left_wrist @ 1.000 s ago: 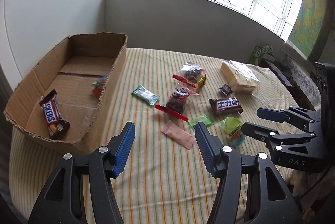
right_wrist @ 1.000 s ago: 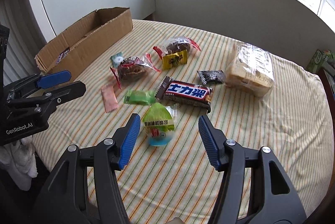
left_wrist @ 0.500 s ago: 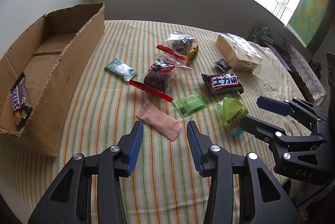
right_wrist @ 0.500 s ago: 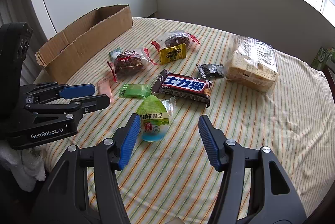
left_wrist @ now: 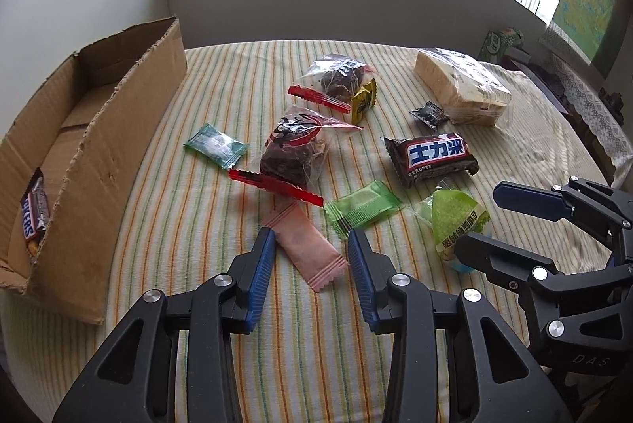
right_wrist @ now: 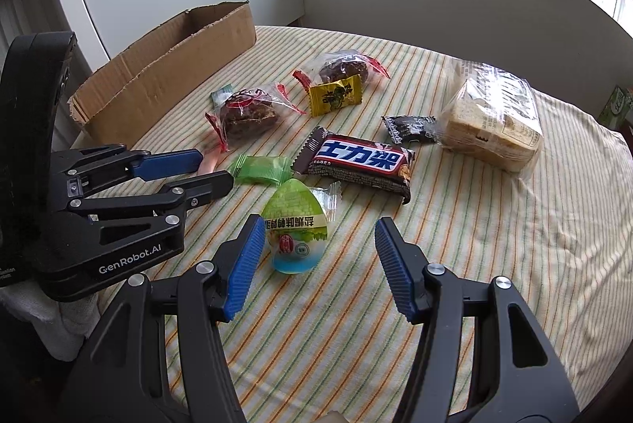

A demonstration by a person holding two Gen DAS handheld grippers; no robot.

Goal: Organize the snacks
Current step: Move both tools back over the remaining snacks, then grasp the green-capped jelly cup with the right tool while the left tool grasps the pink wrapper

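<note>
One snickers bar (left_wrist: 33,221) sits boxed at frame left; left gripper (left_wrist: 310,245) is closing around the pink packet (left_wrist: 306,245), not pinching yet, probably next for the cardboard box (left_wrist: 99,162). Right gripper (right_wrist: 318,245) hangs unclenched, empty.

Both the left gripper (left_wrist: 310,245) and the right gripper (right_wrist: 318,239) are built of black frames, silver screws and ribbed blue pads.

Left tongs (left_wrist: 311,247) closing around pink sachet (left_wrist: 308,247) on striped surface (left_wrist: 198,225), pads not yet touching; green sachet (left_wrist: 362,209) just beside; Snickers bar (left_wrist: 33,215) in cardboard box (left_wrist: 103,162).
</note>
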